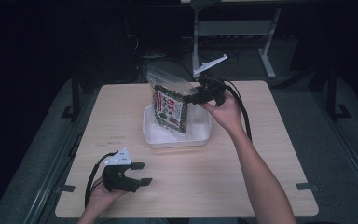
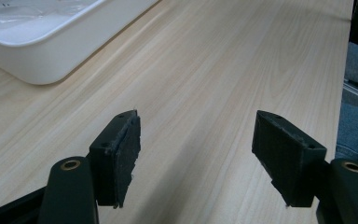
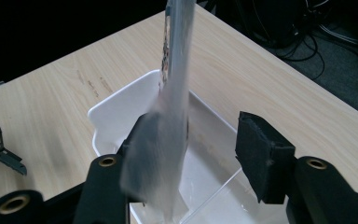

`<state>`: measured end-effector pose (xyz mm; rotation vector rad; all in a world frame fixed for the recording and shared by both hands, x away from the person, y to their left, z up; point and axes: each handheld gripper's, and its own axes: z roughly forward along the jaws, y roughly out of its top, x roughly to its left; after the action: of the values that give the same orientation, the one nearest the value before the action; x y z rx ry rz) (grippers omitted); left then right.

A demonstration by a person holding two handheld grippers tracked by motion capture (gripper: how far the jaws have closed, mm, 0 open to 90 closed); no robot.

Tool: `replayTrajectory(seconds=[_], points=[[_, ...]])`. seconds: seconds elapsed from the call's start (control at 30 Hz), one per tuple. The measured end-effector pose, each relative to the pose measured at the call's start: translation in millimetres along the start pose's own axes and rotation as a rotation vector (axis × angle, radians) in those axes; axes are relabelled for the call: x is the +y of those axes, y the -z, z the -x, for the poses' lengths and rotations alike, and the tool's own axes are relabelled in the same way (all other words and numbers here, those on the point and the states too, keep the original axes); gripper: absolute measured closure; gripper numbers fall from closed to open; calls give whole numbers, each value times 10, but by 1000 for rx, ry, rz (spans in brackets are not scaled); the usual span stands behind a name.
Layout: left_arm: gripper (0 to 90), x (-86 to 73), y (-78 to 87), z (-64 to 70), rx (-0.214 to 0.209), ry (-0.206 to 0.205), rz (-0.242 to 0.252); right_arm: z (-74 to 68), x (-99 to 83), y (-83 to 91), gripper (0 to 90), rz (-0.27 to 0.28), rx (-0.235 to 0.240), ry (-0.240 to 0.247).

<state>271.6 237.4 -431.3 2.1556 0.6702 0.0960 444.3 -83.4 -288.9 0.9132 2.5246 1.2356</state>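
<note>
A clear plastic bag holding a green and red snack packet (image 1: pixel 170 109) stands upright in a white tray (image 1: pixel 175 139) at the middle of the table. My right gripper (image 1: pixel 192 98) is at the bag's top right corner. In the right gripper view its jaws stand apart, so the right gripper (image 3: pixel 200 149) is open. There the blurred bag (image 3: pixel 177 70) hangs between them, against the left pad (image 3: pixel 137 140) and clear of the right one. My left gripper (image 1: pixel 142 173) rests open and holds nothing near the table's front left. In its own view the left gripper (image 2: pixel 196 158) is over bare wood.
The tray's corner (image 2: pixel 28 51) lies ahead and to the left in the left gripper view. A wooden table (image 1: pixel 242 177) has bare wood in front of the tray and on both sides. Behind the table are a white desk frame (image 1: pixel 265 42) and cables on the floor.
</note>
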Motion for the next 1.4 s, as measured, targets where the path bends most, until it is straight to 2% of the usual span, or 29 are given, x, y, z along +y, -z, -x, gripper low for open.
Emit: replayTrajectory(seconds=[0.2,0.9,1.4], points=[[307,-1,-7,-4,4,3,-5,-17,-60,61,461,35,45,-7],[305,16,8,4,3,0,2,-84,-142,125,407,34,69,1],[298,-1,7,-1,12,1,-4,-50,-396,301,370,46,82,-25]])
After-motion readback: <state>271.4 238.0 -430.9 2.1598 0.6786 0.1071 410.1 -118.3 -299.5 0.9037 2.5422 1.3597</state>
